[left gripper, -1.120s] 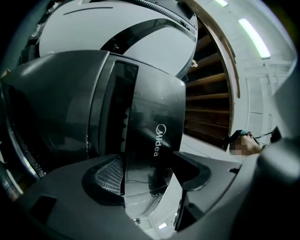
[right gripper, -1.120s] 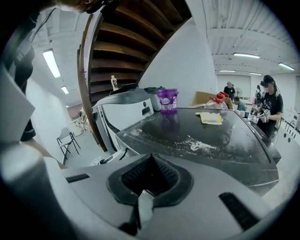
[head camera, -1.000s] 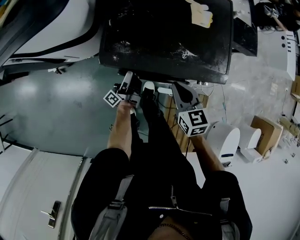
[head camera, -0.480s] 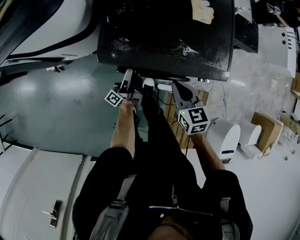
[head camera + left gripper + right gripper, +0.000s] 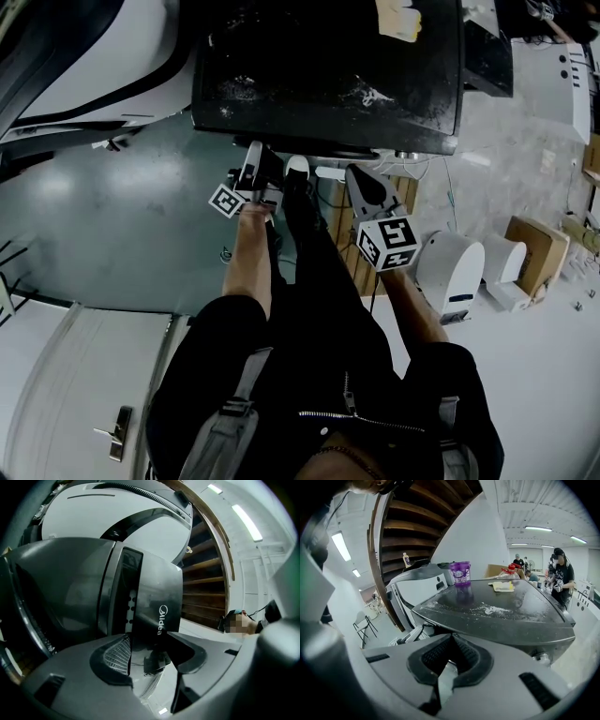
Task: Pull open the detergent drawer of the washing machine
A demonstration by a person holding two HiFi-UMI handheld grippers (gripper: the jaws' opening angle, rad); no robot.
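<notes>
The washing machine is dark, with a dusty flat top. In the left gripper view its glossy black drawer front, printed with a white brand name, runs between the jaws of my left gripper. Those jaws are closing around it, and a gap still shows at the right pad. From the head view, the left gripper sits under the machine's front edge. My right gripper hangs just right of it, below the same edge. Its jaws are shut on nothing, with the machine top beyond them.
A purple cup and a yellow cloth rest on the machine top. A white machine stands beside the dark one, and wooden stairs rise behind. White appliances and a cardboard box sit on the floor at right. People stand far right.
</notes>
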